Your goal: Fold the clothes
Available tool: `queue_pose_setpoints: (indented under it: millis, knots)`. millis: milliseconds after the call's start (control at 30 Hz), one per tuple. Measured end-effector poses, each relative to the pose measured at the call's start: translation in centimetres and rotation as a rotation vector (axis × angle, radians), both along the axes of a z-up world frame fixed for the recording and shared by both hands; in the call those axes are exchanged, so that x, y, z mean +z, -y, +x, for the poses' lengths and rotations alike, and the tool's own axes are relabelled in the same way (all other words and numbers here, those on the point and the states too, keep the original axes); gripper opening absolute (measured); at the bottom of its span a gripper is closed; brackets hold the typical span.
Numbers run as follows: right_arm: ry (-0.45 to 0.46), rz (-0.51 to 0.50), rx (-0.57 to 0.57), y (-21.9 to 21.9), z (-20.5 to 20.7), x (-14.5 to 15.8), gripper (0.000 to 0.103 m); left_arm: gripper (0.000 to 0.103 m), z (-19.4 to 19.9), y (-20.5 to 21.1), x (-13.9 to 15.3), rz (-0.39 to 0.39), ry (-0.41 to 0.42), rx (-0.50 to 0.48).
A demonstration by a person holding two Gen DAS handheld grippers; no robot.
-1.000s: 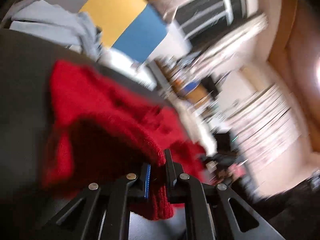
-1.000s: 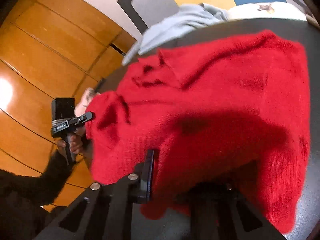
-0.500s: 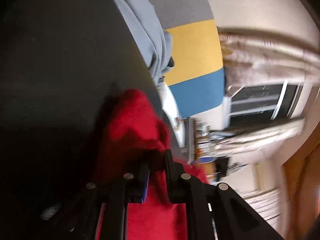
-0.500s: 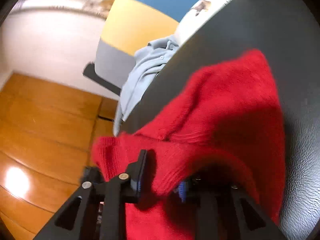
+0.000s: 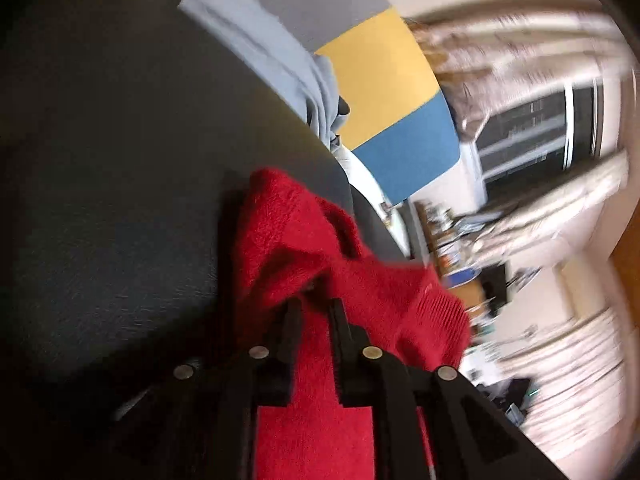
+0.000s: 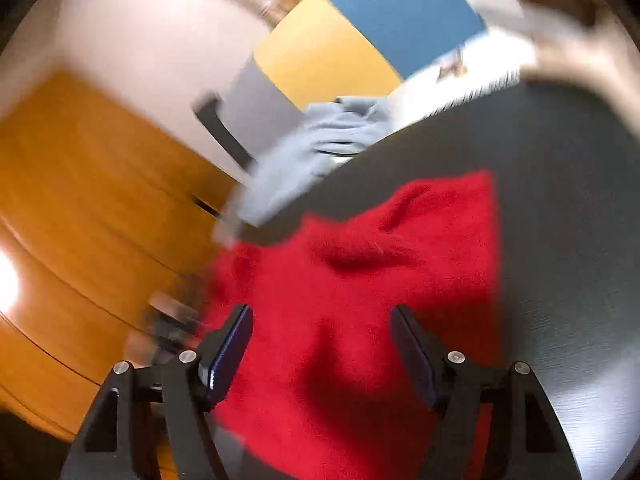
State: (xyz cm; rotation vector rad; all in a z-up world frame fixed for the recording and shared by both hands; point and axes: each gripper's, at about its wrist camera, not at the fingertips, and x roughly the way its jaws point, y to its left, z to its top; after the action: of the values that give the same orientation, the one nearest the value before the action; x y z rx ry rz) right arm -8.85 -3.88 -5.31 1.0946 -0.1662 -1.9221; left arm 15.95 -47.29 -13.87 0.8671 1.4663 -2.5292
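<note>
Red knit sweater point(image 6: 360, 280) lies bunched on dark desk point(image 6: 560, 200). Left hand-held gripper point(image 5: 314, 308) pinches its edge; right hand-held gripper point(image 6: 322, 344) spread, empty. We judge it soft, stretchy; grip hem.

Both fisheye views motion-blurred, edges vignetted; lamp glare point(image 6: 6, 284) at left.

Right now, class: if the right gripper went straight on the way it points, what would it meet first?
Most likely the red sweater. The right gripper stands open over it, jaws wide apart, with red knit filling the gap ahead. Beyond lie the dark table and a grey garment. Blur leaves depth uncertain.
</note>
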Motion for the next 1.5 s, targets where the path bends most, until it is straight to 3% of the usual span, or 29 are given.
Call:
queue_pose_setpoints:
  millis: [100, 167, 267, 400, 433, 467, 500, 600, 667, 800, 867, 1000, 1133, 1233, 1333, 1433, 1500]
  knots:
    - [-0.221, 0.254, 0.03, 2.8, 1.4, 0.7, 0.073, 0.022, 0.6, -0.4, 2.1, -0.113, 0.016, -0.029]
    - [-0.279, 0.314, 0.04, 4.2, 1.1, 0.6, 0.073, 0.026, 0.6, -0.6, 3.3, -0.211, 0.037, -0.044]
    - [-0.286, 0.354, 0.032, 5.4, -0.8, -0.1, 0.073, 0.038, -0.3, -1.0, 4.5, -0.342, 0.085, -0.076]
    - [-0.228, 0.37, 0.003, 6.6, -4.2, -0.9, 0.07, 0.04, -1.9, -0.7, 4.6, -0.427, 0.139, -0.119]
    - [-0.221, 0.383, 0.005, 7.1, -4.7, -1.2, 0.067, 0.041, -2.4, -0.5, 4.7, -0.44, 0.143, -0.13]
    - [-0.213, 0.401, 0.013, 7.8, -5.1, -1.5, 0.053, 0.042, -2.8, -0.4, 4.8, -0.453, 0.147, -0.141]
    - [-0.212, 0.42, 0.021, 8.5, -5.3, -1.8, 0.038, 0.042, -3.1, -0.2, 4.8, -0.461, 0.142, -0.153]
    - [-0.275, 0.471, 0.063, 9.9, -4.3, -1.7, 0.019, 0.049, -4.1, 0.1, 4.8, -0.479, 0.129, -0.193]
    - [-0.324, 0.505, 0.094, 10.3, -3.0, -1.4, 0.015, 0.05, -4.9, 0.2, 4.7, -0.464, 0.121, -0.23]
    - [-0.377, 0.553, 0.117, 10.7, -2.1, -1.0, 0.013, 0.047, -7.4, -0.8, 4.0, -0.41, 0.136, -0.357]
    - [-0.407, 0.556, 0.108, 10.6, -1.8, -0.3, 0.012, 0.005, -8.1, -1.9, 4.2, -0.461, 0.187, -0.365]
    - [-0.487, 0.541, 0.049, 9.3, -0.9, 2.2, 0.012, 0.005, -5.0, -1.6, 6.8, -0.399, 0.047, -0.261]
    - [-0.441, 0.538, -0.022, 7.7, -2.7, 1.5, 0.012, 0.005, -2.5, 0.0, 7.4, -0.345, 0.015, -0.132]
    - [-0.407, 0.535, -0.075, 6.6, -4.0, 0.9, 0.012, 0.005, -3.7, 0.3, 5.5, -0.325, 0.099, -0.134]
    - [-0.35, 0.533, -0.094, 6.4, -5.1, -0.8, 0.012, 0.005, -5.2, -0.7, 3.0, -0.361, 0.238, -0.148]
    - [-0.304, 0.516, -0.099, 6.7, -5.4, -2.9, 0.016, 0.01, -4.7, -1.0, 3.1, -0.37, 0.26, -0.091]
    - [-0.284, 0.474, -0.123, 6.1, -5.5, -2.5, 0.022, 0.021, -4.0, -1.1, 3.8, -0.418, 0.295, -0.016]
